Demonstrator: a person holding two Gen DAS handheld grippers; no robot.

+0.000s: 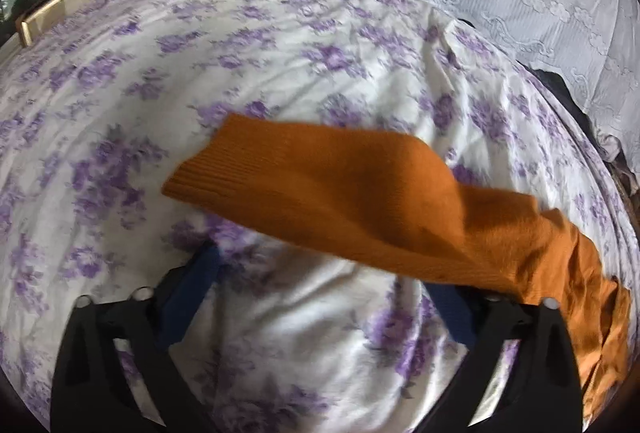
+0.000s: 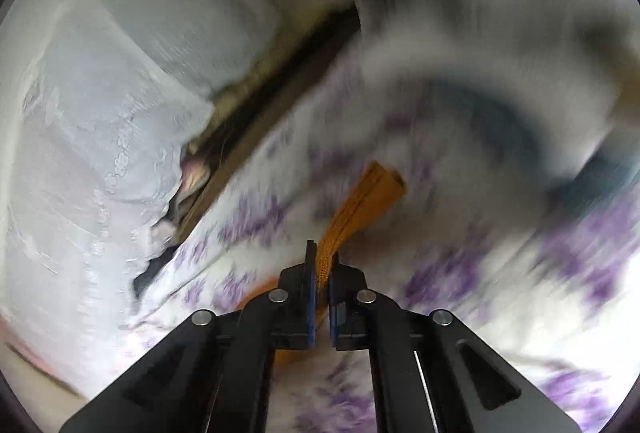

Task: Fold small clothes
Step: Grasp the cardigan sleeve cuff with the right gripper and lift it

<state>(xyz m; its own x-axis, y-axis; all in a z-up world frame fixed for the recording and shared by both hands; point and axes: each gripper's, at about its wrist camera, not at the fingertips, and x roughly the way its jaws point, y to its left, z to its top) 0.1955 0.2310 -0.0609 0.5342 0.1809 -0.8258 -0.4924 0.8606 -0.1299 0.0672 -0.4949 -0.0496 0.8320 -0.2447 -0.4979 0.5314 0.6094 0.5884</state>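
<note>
Left gripper (image 1: 320, 265): standing wide open over the bed, its blue pads (image 1: 192, 297) pressing on nothing.
Orange garment (image 1: 340, 201): lying just ahead of those open fingers, its ribbed hem stretching left, its other end trailing off toward the lower right.
Bedsheet (image 1: 200, 73): white with purple flowers, spreading under everything.
Right gripper (image 2: 322, 257): clamping closed on an orange garment edge (image 2: 352, 217), which is running forward above the blurred floral sheet (image 2: 248, 217).

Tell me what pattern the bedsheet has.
Purple flowers on white bedsheet, clearest in the left wrist view.
</note>
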